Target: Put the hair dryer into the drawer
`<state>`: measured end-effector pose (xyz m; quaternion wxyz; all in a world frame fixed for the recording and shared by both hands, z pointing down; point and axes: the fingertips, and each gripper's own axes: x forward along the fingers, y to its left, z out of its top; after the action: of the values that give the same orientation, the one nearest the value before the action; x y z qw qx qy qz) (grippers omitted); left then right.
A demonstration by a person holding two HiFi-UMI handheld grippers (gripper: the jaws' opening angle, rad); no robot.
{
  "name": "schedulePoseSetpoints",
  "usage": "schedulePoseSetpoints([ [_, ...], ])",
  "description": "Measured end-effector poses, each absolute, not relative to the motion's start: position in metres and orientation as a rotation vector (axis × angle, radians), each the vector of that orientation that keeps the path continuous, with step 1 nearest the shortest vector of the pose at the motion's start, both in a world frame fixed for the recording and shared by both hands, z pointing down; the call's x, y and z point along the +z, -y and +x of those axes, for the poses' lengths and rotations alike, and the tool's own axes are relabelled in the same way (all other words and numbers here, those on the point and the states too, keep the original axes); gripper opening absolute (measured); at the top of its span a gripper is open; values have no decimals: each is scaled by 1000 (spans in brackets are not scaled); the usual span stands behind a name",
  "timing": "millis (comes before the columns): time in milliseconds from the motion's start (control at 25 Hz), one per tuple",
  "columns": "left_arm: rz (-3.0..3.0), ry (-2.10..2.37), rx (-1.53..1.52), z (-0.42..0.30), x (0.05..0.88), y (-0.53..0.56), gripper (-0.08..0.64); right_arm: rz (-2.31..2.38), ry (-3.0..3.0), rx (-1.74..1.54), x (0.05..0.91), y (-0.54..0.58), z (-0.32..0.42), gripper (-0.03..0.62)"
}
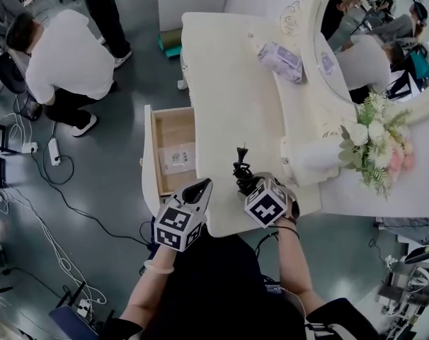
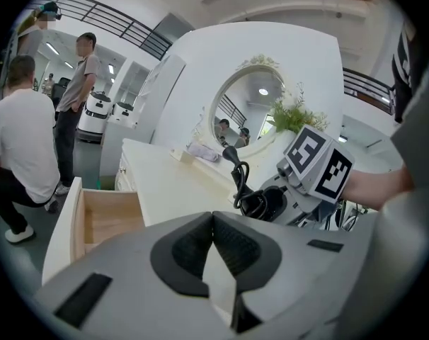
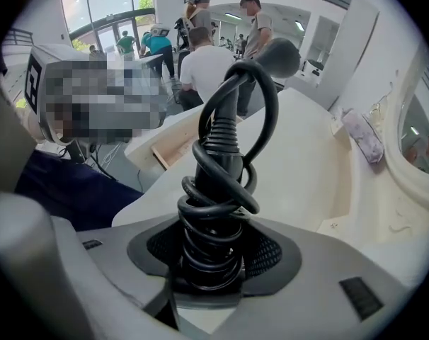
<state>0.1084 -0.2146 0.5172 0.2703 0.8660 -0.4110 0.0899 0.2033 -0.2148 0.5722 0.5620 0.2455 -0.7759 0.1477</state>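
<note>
Head view shows the right gripper point(image 1: 250, 184) clamped on the cord-wrapped hair dryer point(image 1: 241, 172) over the dressing table point(image 1: 229, 98) near its front edge, left gripper point(image 1: 200, 188) closed and empty; I'd call it mid-carry, needing a swing left and down into the open drawer point(image 1: 173, 129).

The left tool point(image 1: 200, 188), jaws together and empty, pointed forward at a shallow tilt. The right tool point(image 1: 248, 184), aimed steeply down, clamped the hair dryer point(image 1: 241, 170).
</note>
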Motion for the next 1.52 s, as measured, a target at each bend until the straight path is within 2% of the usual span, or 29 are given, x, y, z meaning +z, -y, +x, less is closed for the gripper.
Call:
schedulePoseSetpoints([
  [960, 2346, 1085, 219, -30, 514, 230, -6, 633, 1911, 359, 543, 246, 39, 232],
  [1520, 2346, 1078, 240, -71, 522, 234, -6, 641, 1973, 418, 555, 261, -25, 232],
])
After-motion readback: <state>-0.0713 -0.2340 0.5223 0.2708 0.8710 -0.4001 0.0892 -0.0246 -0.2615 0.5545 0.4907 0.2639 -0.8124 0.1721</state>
